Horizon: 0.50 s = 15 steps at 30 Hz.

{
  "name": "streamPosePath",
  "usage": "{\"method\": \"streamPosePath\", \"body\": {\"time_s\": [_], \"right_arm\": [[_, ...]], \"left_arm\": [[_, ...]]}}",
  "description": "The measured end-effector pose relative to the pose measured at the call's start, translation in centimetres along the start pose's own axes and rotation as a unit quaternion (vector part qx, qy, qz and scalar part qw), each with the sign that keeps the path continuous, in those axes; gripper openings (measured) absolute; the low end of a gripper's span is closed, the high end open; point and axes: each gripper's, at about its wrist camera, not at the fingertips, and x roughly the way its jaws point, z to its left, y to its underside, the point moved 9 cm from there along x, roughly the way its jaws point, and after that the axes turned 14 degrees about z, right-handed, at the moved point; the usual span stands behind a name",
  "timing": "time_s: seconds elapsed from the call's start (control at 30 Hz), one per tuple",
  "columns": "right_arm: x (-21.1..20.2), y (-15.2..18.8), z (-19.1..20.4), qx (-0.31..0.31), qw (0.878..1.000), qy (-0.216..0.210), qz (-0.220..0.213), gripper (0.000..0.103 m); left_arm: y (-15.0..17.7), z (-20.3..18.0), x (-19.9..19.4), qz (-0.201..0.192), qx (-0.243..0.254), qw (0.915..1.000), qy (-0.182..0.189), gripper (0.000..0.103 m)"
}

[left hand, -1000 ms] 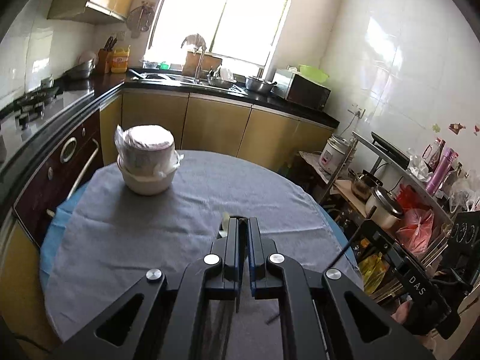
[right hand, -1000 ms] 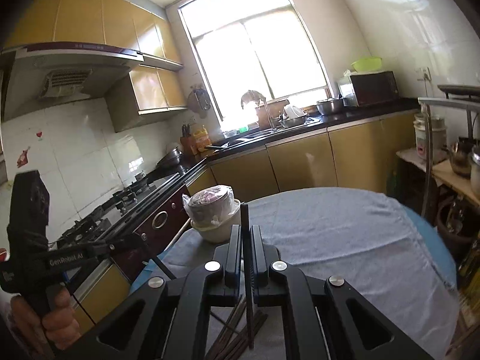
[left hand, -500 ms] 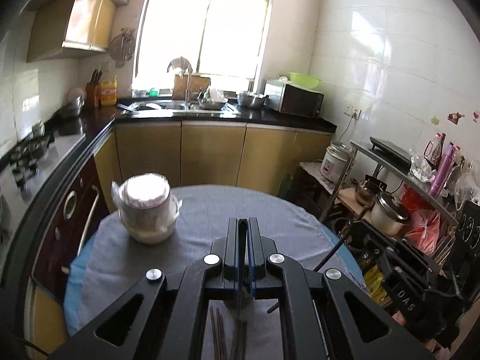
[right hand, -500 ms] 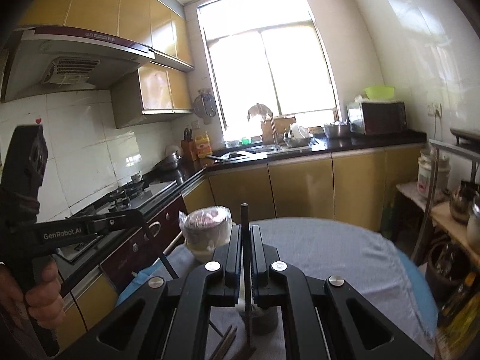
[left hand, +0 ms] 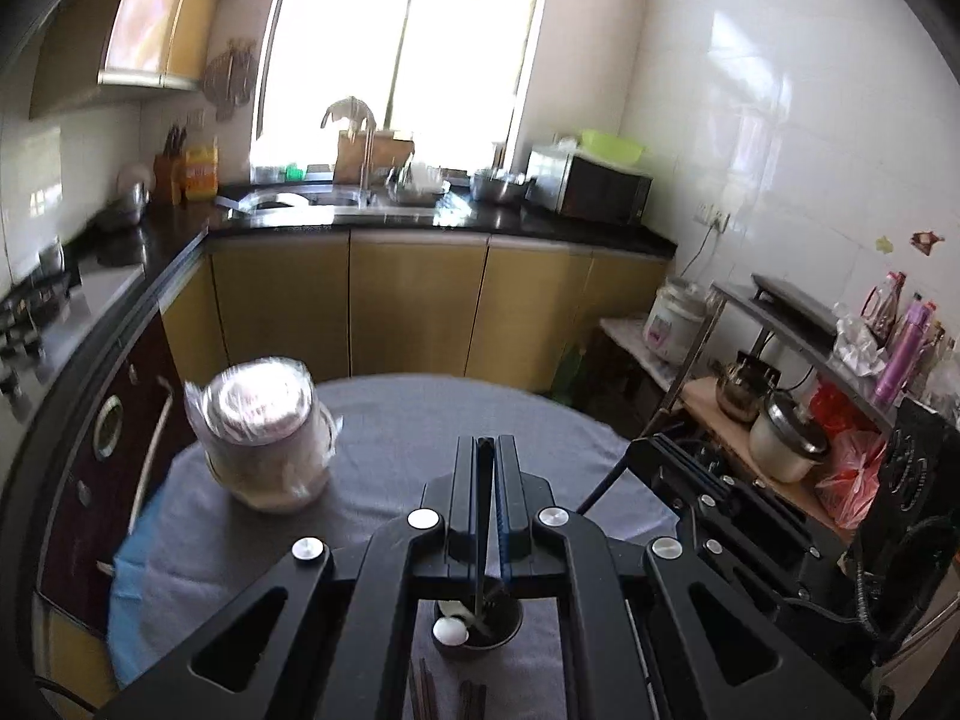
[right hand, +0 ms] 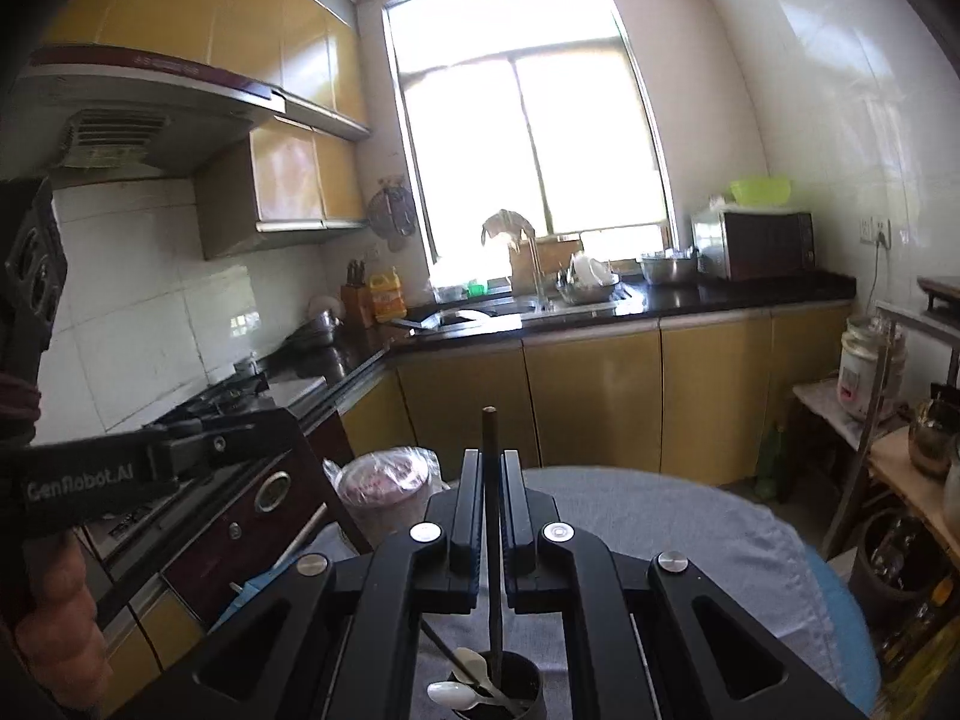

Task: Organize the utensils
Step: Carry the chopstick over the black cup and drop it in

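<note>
Two grippers hang over a round table [left hand: 414, 420] draped in grey cloth, with a blue cover showing at its edge. Yellow cabinets, a black counter, a sink and a bright window fill the 12 o'clock wall; a microwave [right hand: 753, 245] sits toward 2 o'clock. On the cloth at 10 o'clock stands a plastic-wrapped bowl stack [left hand: 264, 432].

At 6 o'clock sits a dark cup [right hand: 498, 690] holding white spoons [right hand: 462, 687]. The left gripper [left hand: 487, 456] has its jaws pressed nearly together on a thin dark chopstick [left hand: 480, 570] whose lower end dips into the cup. The right gripper [right hand: 492, 468] likewise pinches a dark chopstick [right hand: 491, 510], upright, tip above the fingers, foot in the cup. More chopsticks [left hand: 447, 693] lie on the cloth just beside the cup.
</note>
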Motion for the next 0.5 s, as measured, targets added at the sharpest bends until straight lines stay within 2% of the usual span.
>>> {"method": "streamPosePath", "body": {"time_s": [0.2,0.4,0.47,0.5], "right_arm": [[3.3,2.8,-0.8,0.004,0.999,0.001,0.037,0.006],[4.6,4.6,-1.2,0.010,0.998,-0.003,0.064,0.006],[4.7,4.9,-1.5,0.017,0.997,-0.007,0.075,0.008],[4.6,5.1,-1.6,0.022,0.997,-0.009,0.079,0.008]], "left_arm": [[1.3,1.4,3.8,0.036,-0.018,0.9992,0.000,0.005],[1.7,1.6,3.8,0.043,-0.009,0.9990,0.004,0.006],[1.9,1.6,3.3,0.042,-0.004,0.9991,0.009,0.013],[2.2,1.8,2.9,0.041,-0.005,0.9991,0.007,0.028]]}}
